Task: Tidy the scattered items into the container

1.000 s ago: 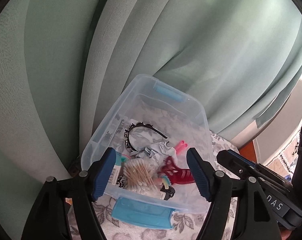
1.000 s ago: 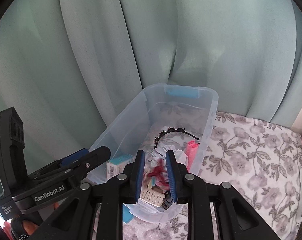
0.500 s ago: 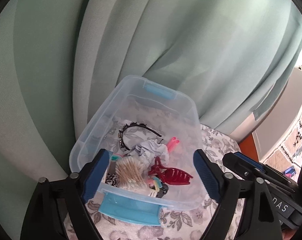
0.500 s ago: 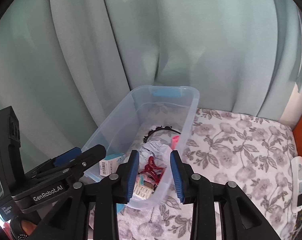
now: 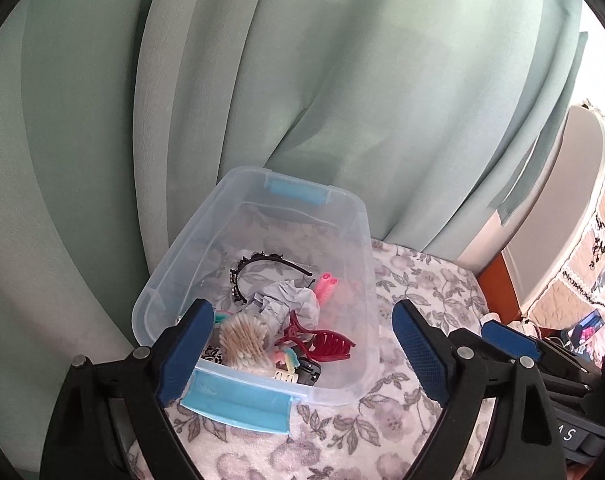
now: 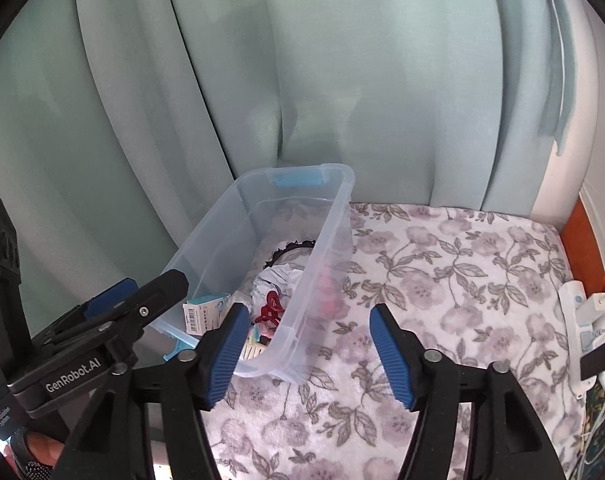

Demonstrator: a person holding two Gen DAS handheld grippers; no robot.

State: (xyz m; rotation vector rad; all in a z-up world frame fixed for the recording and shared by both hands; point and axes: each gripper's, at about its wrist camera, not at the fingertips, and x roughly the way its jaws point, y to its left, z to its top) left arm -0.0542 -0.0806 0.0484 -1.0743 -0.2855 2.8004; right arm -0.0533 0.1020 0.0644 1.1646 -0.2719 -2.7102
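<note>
A clear plastic container with blue latches stands on the flowered cloth against the curtain. In it lie a black headband, crumpled pale paper, pink rollers, a red hair claw and a bundle of cotton swabs. My left gripper hovers open over the container's near end, nothing between its pads. My right gripper is at the container's near right corner with its jaws opening, the pads clear of the wall and nothing held.
A flowered cloth covers the surface to the right of the container. The green curtain hangs close behind. A white power strip with cables lies at the right edge beside a wooden rim.
Both grippers have drawn back and risen a little from the container. The right jaws went from nearly shut to wide apart. The left jaws spread wider.
</note>
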